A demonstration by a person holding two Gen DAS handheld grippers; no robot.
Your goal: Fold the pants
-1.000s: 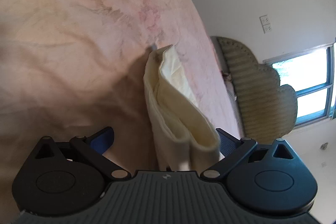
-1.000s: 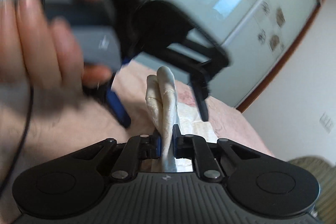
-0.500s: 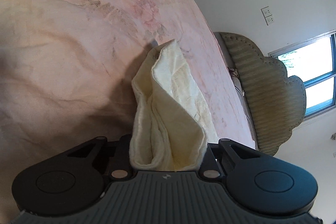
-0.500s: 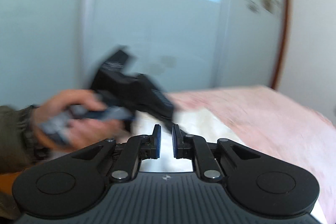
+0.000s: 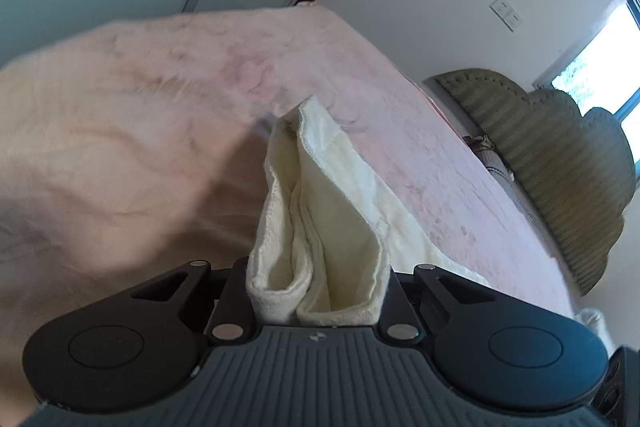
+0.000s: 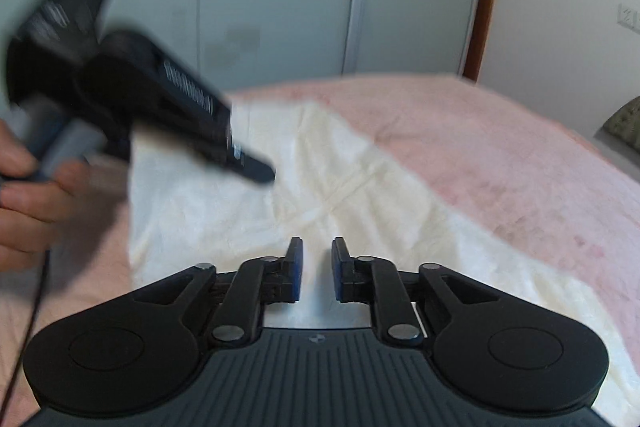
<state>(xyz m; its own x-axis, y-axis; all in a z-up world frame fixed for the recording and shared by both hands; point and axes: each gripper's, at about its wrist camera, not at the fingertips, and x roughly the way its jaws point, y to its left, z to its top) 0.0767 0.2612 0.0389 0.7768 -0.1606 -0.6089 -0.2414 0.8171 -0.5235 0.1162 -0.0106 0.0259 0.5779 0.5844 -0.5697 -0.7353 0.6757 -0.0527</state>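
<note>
Left wrist view: left gripper (image 5: 318, 291) jaws, hidden by cloth, just closed on pants (image 5: 320, 227); right gripper (image 6: 316, 267) jaws opening, empty

Soft daylight fills both views, coming from a window (image 5: 600, 63) blown out to white at the right edge of the left wrist view. The pink bed (image 5: 120, 131) smears with motion blur along its left side, and a shadow lies beside the cream pants (image 5: 320, 227). In the right wrist view the left gripper (image 6: 256, 169) and the hand (image 6: 28, 195) are badly blurred. Fisheye distortion bends walls and darkens every corner.
</note>
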